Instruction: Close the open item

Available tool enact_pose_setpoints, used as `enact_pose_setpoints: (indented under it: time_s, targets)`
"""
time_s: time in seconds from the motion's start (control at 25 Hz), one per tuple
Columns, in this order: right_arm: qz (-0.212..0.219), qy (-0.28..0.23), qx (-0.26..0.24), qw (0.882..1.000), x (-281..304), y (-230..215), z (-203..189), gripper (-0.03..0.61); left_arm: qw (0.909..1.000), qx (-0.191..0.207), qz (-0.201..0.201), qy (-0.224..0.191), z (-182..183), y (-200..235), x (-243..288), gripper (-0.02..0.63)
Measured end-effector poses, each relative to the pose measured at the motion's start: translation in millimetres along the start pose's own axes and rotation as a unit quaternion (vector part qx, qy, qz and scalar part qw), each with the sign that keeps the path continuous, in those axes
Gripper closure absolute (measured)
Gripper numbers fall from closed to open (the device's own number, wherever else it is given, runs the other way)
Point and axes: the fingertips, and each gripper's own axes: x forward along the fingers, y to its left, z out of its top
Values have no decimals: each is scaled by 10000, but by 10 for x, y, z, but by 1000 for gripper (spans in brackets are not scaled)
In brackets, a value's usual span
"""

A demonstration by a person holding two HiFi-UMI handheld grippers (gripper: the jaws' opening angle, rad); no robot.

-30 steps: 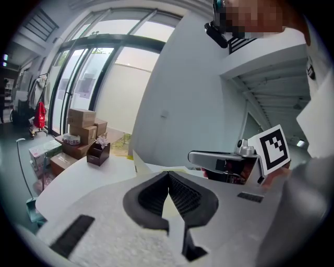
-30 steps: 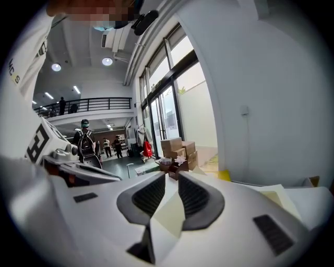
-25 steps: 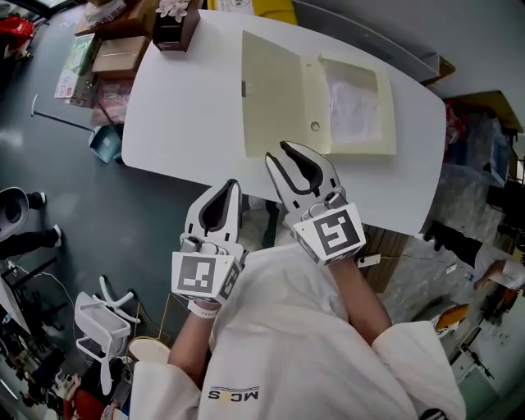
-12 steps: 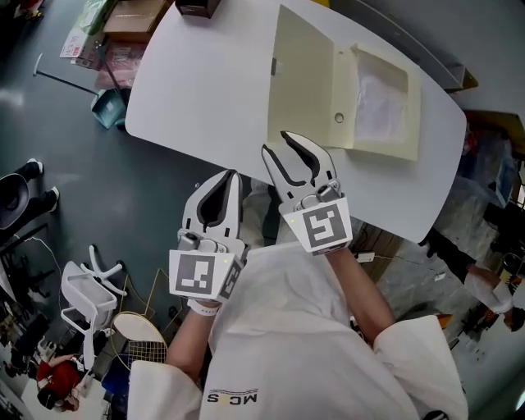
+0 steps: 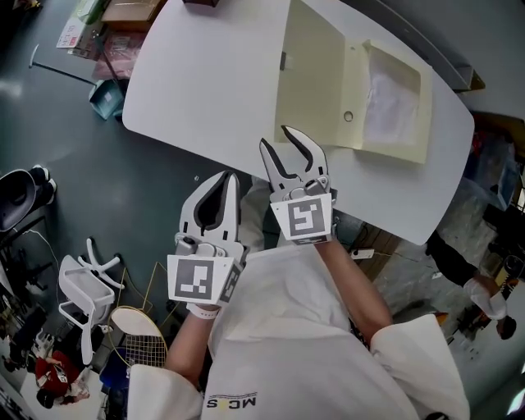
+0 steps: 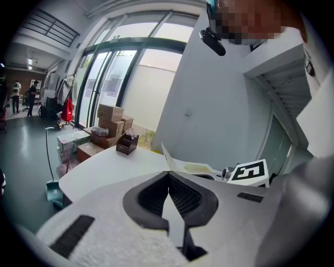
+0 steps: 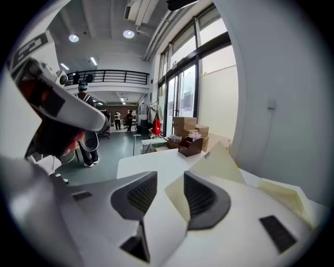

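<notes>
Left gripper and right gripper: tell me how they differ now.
The left gripper has its fingers together; the right gripper has its fingers apart, having just been opening, with nothing between them. In the head view the right gripper overlaps the near edge of the white table, close to the open cream box; the left gripper stops short of that edge. Both are white with a marker cube, and both hold nothing.

Brown box (image 5: 201,2): cut off by top edge. Cardboard carton (image 5: 131,10): same. Folder (image 5: 316,74): pocket contents too faint to identify.
</notes>
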Motion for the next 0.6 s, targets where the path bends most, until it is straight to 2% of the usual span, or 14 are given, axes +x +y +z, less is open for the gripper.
enact_pose_setpoints:
  time_s: [0.16,0.32,0.52,0.6]
  targets:
    - [-254,84,171,9995,121,-64,-157,410,10000,-24,36,43,-43,21,28,588]
    - [-481,128,131,9987,187,-114,-195,412,10000,-14,33,80,-97,59,28,588]
    - [-745,75,120,9971,143,-201,-131,513,10000,7,-6,96,-104,54,35,588]
    - [-827,56,182,9964,98,-242,-97,535,10000,17,-35,85,-96,36,26,588]
